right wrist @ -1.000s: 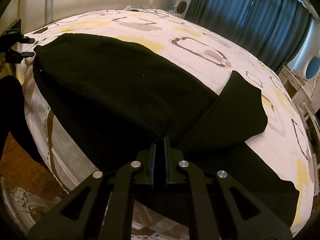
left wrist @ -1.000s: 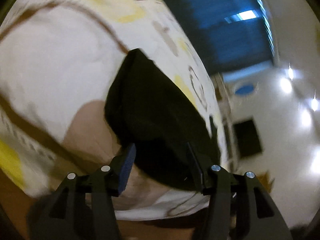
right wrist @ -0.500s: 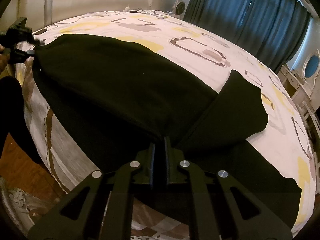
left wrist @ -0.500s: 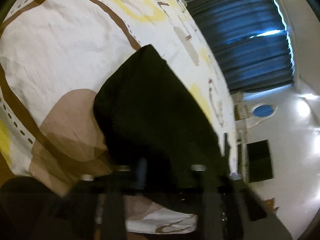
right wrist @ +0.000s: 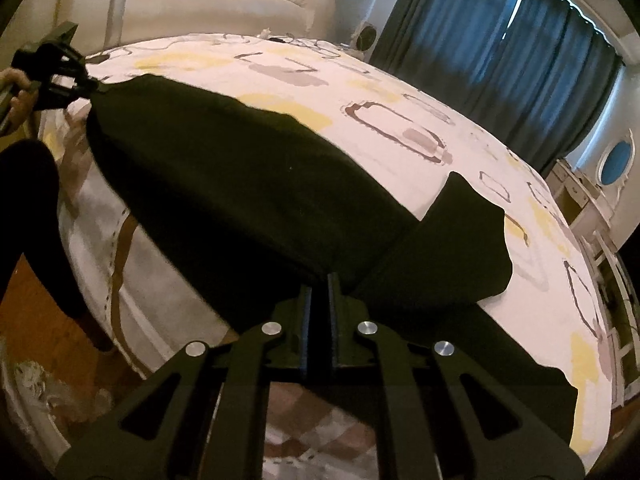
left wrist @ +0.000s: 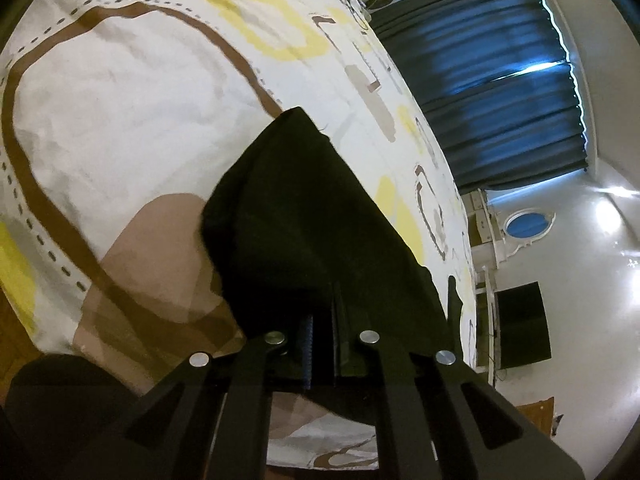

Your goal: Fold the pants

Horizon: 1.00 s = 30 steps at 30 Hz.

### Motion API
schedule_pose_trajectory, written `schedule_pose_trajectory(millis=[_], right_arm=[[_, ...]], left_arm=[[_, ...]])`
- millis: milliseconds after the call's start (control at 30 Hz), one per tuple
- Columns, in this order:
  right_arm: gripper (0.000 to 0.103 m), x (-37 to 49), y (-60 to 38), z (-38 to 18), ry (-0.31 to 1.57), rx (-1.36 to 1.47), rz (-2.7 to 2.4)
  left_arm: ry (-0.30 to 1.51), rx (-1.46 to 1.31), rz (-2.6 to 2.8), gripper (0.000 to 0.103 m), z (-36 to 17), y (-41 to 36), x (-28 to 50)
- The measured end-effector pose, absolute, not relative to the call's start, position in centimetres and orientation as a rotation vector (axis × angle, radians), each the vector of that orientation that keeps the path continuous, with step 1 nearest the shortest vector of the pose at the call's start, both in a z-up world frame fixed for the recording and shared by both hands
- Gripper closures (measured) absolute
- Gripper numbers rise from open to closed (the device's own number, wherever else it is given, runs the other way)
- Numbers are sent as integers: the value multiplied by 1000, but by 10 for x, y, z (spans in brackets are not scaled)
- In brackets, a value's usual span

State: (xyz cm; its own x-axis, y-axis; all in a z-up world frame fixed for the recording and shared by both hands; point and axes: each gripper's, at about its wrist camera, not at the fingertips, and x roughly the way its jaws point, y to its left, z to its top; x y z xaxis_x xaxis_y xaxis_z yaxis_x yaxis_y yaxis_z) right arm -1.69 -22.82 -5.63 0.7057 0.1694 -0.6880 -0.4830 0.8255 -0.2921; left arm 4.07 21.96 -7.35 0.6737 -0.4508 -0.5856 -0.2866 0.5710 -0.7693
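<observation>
Black pants [right wrist: 248, 184] lie spread on a patterned bed [right wrist: 400, 92], stretched between both grippers. Right gripper [right wrist: 318, 292]: jaws clamped on a fabric edge at its tips; one leg fans out ahead to the right, bare sheet beyond it. Left gripper [left wrist: 322, 320]: jaws have just closed, pinching the pants' [left wrist: 304, 216] corner; open sheet ahead and to its left. Pads mostly buried in dark cloth, contact hard to resolve. Curtains [right wrist: 500, 52] far ahead.
</observation>
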Motion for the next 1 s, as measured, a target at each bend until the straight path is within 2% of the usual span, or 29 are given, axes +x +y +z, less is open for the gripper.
schedule_pose_trajectory(millis=[300, 367, 400, 433, 467, 500, 533, 633, 733, 767, 800, 867, 1000], right_arm=[[95, -13, -224, -79, 787, -487, 390], [88, -13, -227, -73, 789, -458, 401], [74, -13, -231, -70, 797, -431, 409], [59, -14, -235, -65, 795, -406, 407], [55, -14, -242, -58, 787, -367, 399], [54, -14, -246, -53, 787, -337, 397], [54, -10, -254, -44, 787, -290, 388], [54, 9, -274, -20, 765, -194, 334], [50, 54, -294, 5, 738, -104, 264], [46, 72, -298, 11, 740, -89, 232], [38, 98, -302, 17, 744, -84, 191], [34, 140, -305, 22, 739, -90, 142], [26, 249, -307, 6, 864, -41, 27]], left_arm=[[926, -997, -104, 95, -99, 222, 45], [930, -989, -113, 94, -96, 224, 44], [935, -975, -116, 93, -93, 224, 43], [939, -942, -116, 90, -89, 224, 40], [944, -893, -106, 86, -83, 224, 37], [950, -823, -78, 82, -77, 223, 34], [951, -771, -56, 71, -72, 222, 32], [913, -583, 8, 64, -49, 217, 25], [837, -467, 21, 32, -25, 210, 32], [807, -448, 3, 28, -18, 206, 38], [786, -428, -9, 26, -13, 201, 46], [774, -391, 28, 18, -10, 195, 62], [821, -362, 120, 17, -25, 184, 98]])
